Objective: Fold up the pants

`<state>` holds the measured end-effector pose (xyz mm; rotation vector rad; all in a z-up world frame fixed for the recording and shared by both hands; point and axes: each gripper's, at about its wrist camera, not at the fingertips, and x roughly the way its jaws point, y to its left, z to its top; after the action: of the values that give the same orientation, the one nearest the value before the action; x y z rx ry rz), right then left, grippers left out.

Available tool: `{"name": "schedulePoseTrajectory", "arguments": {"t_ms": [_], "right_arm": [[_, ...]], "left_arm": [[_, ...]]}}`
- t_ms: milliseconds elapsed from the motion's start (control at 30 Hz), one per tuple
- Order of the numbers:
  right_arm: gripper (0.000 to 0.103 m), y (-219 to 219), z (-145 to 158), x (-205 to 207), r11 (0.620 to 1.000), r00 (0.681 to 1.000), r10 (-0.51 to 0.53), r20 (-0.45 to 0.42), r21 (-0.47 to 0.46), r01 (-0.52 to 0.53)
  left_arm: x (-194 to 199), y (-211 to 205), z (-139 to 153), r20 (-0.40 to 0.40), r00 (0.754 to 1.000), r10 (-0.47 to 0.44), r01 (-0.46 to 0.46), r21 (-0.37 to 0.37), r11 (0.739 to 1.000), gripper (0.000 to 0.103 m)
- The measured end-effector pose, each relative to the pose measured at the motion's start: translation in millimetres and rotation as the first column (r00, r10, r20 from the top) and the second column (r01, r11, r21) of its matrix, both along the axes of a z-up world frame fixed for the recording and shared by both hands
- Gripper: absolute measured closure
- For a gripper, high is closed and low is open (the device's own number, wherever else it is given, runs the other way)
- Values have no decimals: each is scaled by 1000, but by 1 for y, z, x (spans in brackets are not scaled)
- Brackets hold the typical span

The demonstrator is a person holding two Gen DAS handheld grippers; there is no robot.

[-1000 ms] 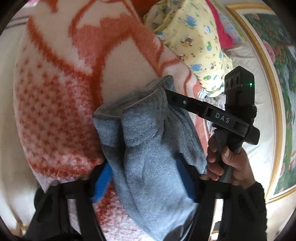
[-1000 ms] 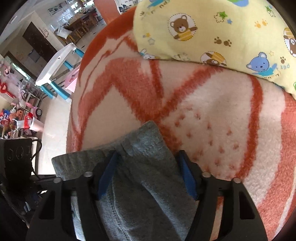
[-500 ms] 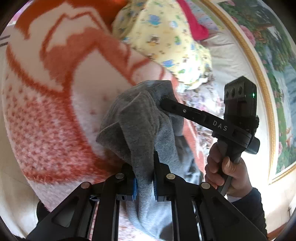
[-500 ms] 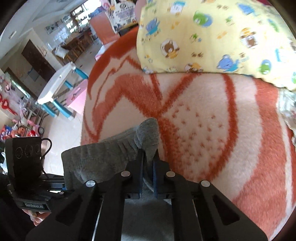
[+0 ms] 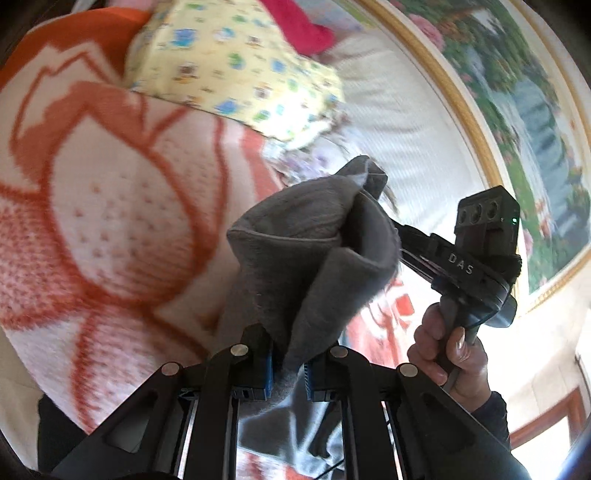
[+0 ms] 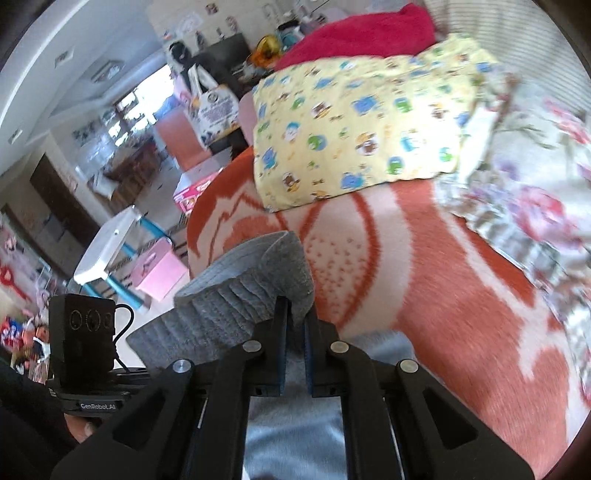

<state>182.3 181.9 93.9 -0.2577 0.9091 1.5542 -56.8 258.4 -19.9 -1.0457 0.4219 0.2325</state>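
The grey pants (image 5: 314,236) hang bunched above the orange-and-white blanket (image 5: 110,206). My left gripper (image 5: 288,354) is shut on a fold of them, the cloth pinched between its blue pads. In the left wrist view a hand (image 5: 450,343) holds the right gripper's black body (image 5: 484,236), whose fingers reach into the far edge of the pants, tips hidden by the cloth. In the right wrist view my right gripper (image 6: 294,317) is shut on the ribbed edge of the pants (image 6: 240,291). The left gripper's camera housing (image 6: 86,332) shows at lower left.
A yellow cartoon-print cloth (image 6: 362,125) and a red blanket (image 6: 362,33) lie at the far end of the bed, with a floral sheet (image 6: 535,192) to the right. A framed picture (image 5: 517,122) hangs on the wall. Beside the bed stand a white table (image 6: 107,251) and a pink stool (image 6: 159,273).
Both grippers closed from open onto the pants. They then rose and lifted the cloth off the blanket, and the views swung toward the far end of the bed.
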Motion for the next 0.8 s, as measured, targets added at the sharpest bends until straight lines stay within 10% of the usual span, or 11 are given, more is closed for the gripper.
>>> {"name": "schedulePoseTrajectory", "arguments": {"t_ms": [800], "right_arm": [[95,-257,-27,40,911,902,-391,-182,60,407]], "left_arm": [[79,-200,8,-64,901,-430,434,79,897,94]]}}
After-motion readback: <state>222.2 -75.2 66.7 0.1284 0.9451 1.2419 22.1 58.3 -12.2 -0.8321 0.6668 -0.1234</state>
